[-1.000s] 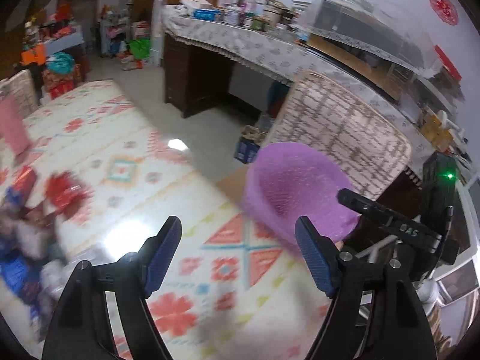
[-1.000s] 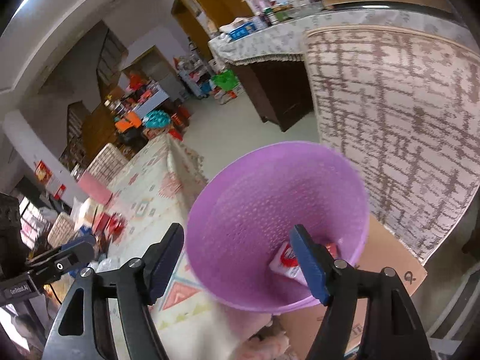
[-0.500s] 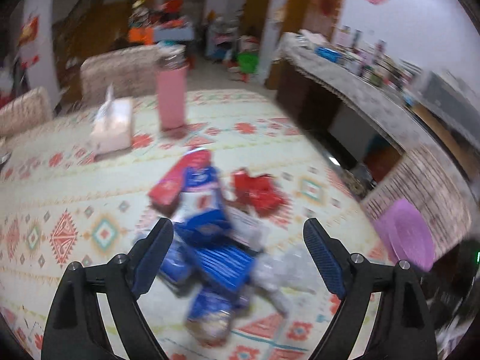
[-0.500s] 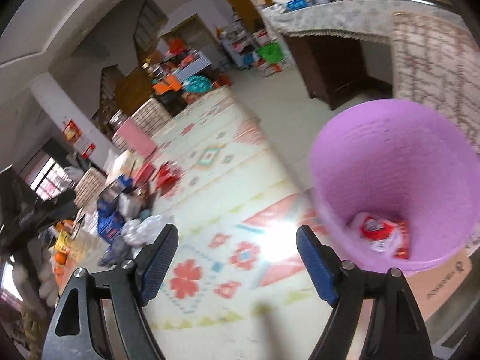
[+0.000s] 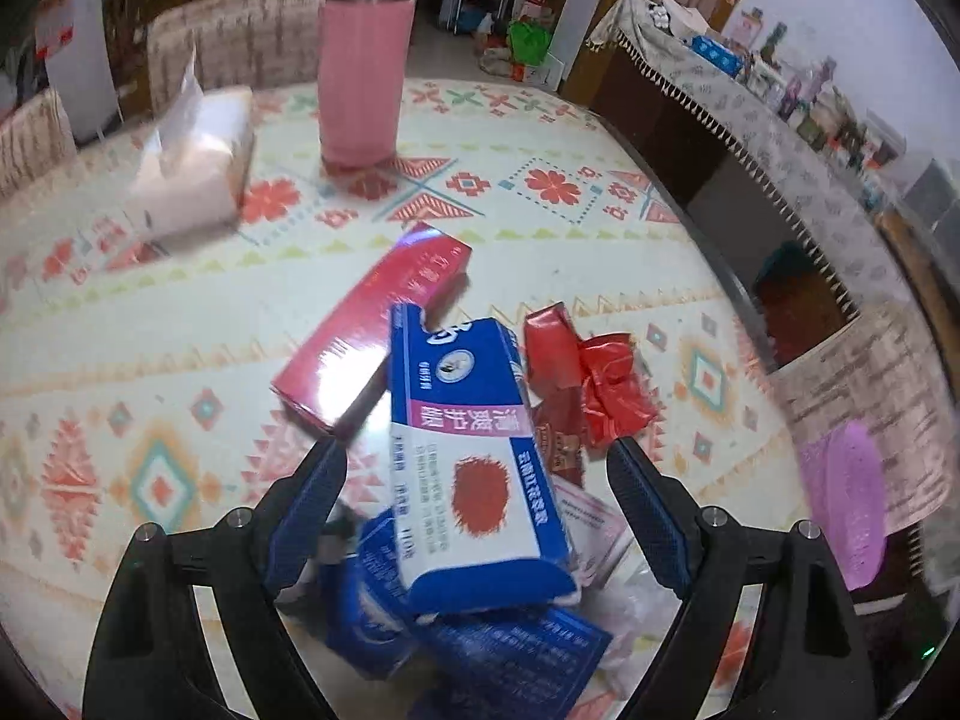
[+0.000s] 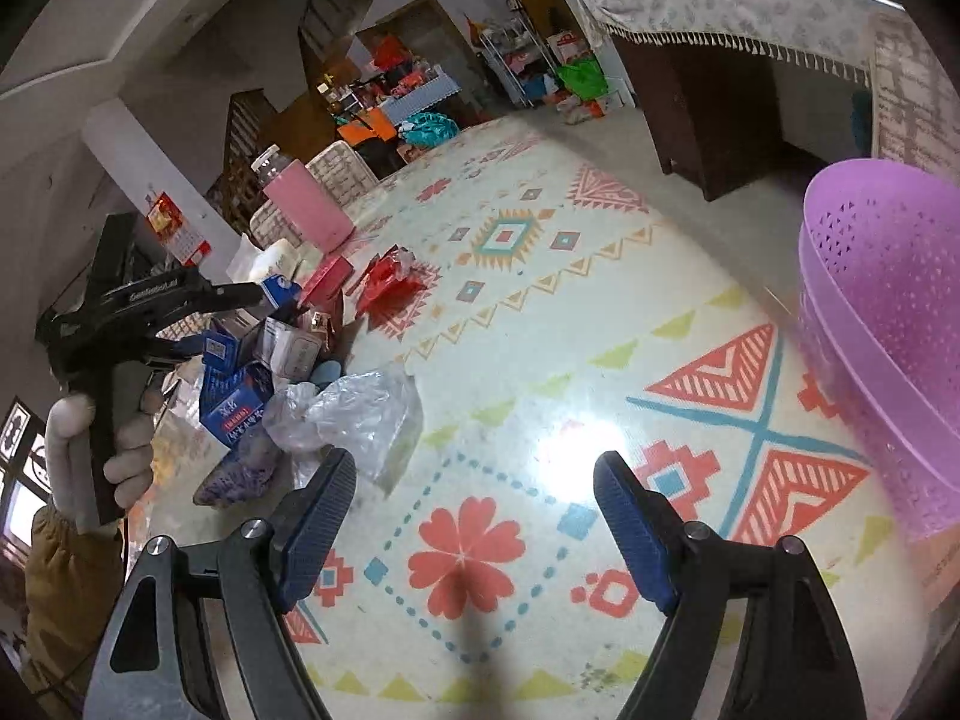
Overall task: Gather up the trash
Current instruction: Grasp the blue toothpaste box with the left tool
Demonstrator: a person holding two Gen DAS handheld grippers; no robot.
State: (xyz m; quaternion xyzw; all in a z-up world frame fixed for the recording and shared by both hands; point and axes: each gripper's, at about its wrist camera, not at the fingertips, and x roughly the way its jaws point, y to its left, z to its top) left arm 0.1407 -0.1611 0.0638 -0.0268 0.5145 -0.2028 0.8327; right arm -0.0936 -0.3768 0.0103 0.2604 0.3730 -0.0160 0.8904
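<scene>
My left fingers (image 5: 474,516) stood wide apart over the trash pile, nothing clamped, and the blue box (image 5: 474,450) lay right between them, nearer to this hand than to the other. Its long axis ran away from me, roughly along the line the fingers pointed, so the two pads faced its long sides. Its near end rested on other blue cartons (image 5: 510,654) under the fingers, and its far end pointed up the counter (image 5: 600,228) toward the pink bottle (image 5: 366,60). I judged a straight drop and a squeeze across the short width would take it.

Just beyond the box's far end and to the left lay the red carton (image 5: 372,330), slanted, with its long axis running from near-left to far-right, and the blue box seemed to overlap its near corner. To the right of the box, close to my right-hand pad, sat the crumpled red wrapper (image 5: 606,384), with no axis to speak of.

My right fingers (image 6: 474,522) were also apart and empty, above bare patterned counter. From them the pile lay off to the left, and the clear plastic bag (image 6: 360,414) was its closest piece, just beyond the left pad. The purple basket (image 6: 888,348) stood to the far right at the counter's edge, mouth upward.
</scene>
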